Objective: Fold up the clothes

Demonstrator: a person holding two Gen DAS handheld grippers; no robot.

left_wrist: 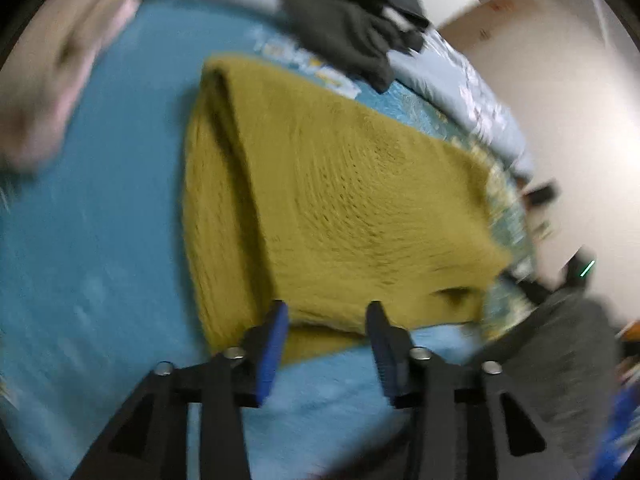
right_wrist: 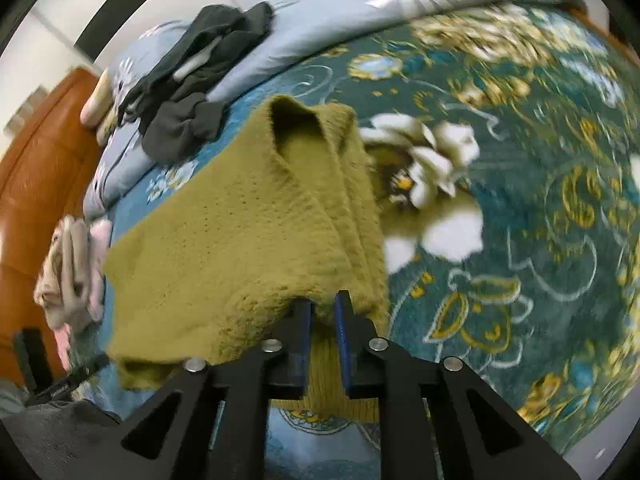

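Observation:
An olive-yellow knitted sweater (left_wrist: 340, 200) lies folded on the blue floral bedspread (left_wrist: 100, 240). My left gripper (left_wrist: 328, 320) is open at the sweater's near edge, and its blue pads hold nothing. In the right wrist view the same sweater (right_wrist: 240, 240) is lifted at its near edge. My right gripper (right_wrist: 323, 308) is shut on that edge, with knit bunched between the pads and hanging below them.
A pile of dark grey clothes (right_wrist: 192, 80) lies on the pale floral duvet (right_wrist: 320, 20) at the back. Folded pink and beige clothes (right_wrist: 72, 264) sit at the left by an orange headboard (right_wrist: 40, 168). A person's grey sleeve (left_wrist: 568, 352) shows at the right.

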